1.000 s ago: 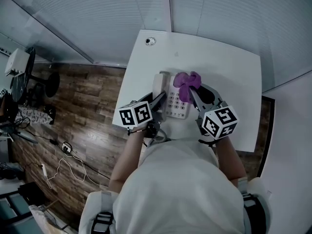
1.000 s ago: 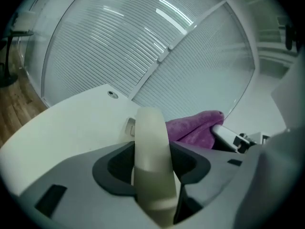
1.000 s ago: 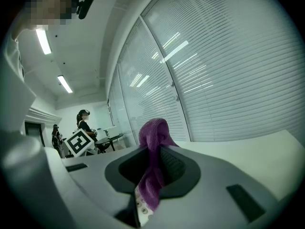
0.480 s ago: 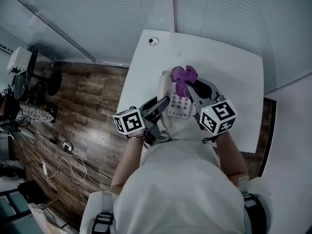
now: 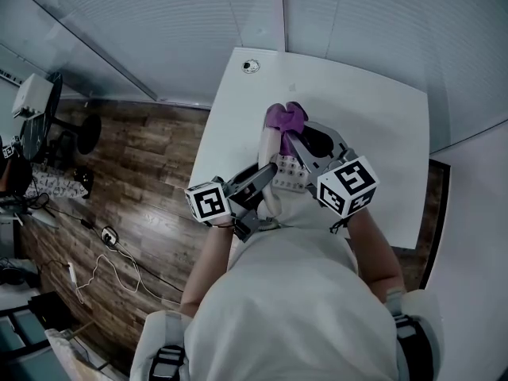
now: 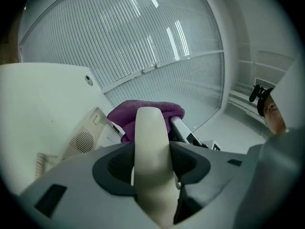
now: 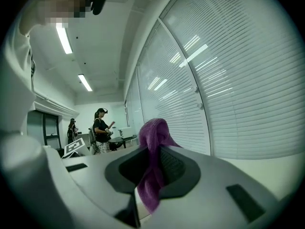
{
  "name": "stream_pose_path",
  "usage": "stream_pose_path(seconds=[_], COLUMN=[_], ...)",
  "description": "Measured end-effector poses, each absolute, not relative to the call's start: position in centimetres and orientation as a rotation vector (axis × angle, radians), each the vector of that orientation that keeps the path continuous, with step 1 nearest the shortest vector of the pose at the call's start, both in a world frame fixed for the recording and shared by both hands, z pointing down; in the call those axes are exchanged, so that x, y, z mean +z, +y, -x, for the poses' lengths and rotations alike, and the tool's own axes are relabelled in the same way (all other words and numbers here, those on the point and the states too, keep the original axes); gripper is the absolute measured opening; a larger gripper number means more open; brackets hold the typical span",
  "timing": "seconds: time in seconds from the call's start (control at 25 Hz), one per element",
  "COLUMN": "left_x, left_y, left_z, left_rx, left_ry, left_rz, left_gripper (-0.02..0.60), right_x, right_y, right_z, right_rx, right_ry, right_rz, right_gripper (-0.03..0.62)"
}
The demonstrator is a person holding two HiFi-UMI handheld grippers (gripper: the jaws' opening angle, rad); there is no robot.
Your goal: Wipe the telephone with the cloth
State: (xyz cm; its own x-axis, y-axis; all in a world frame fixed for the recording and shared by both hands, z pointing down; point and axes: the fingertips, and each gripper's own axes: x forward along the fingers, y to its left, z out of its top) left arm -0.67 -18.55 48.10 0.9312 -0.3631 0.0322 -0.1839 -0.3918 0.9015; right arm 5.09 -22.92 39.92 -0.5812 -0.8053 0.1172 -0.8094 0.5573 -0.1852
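A cream telephone (image 5: 290, 175) sits on the white table (image 5: 373, 133). My left gripper (image 5: 266, 173) is shut on its cream handset (image 5: 269, 144), which runs straight out between the jaws in the left gripper view, handset (image 6: 151, 147). A purple cloth (image 5: 284, 117) is draped over the handset's far end, cloth (image 6: 143, 112). My right gripper (image 5: 295, 144) is shut on that cloth, a fold of which hangs between its jaws in the right gripper view, cloth (image 7: 154, 166). The telephone base (image 6: 85, 138) lies left of the handset.
A round grommet (image 5: 250, 66) sits near the table's far left corner. Window blinds (image 5: 357, 22) rise just behind the table. Wooden floor with cables (image 5: 107, 244) lies left of the table edge. Two people (image 7: 101, 128) stand far off in the room.
The right gripper has carried the purple cloth left and away, from over the keypad onto the handset's far end. The left gripper has shifted slightly, still gripping the handset.
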Motion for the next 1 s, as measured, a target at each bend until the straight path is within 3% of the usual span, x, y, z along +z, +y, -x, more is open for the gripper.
stream_pose_path(seconds=[1.0], left_x=[46.2], left_y=[-18.7], left_z=[1.4], left_rx=[-0.365], left_ry=[-0.302], left_rz=[-1.91], left_gripper=[0.225], right_x=[41.3], right_y=[-20.6], right_z=[-1.6], right_rx=[0.501], right_ry=[-2.805], right_rz=[-1.295], right_gripper=[0.069])
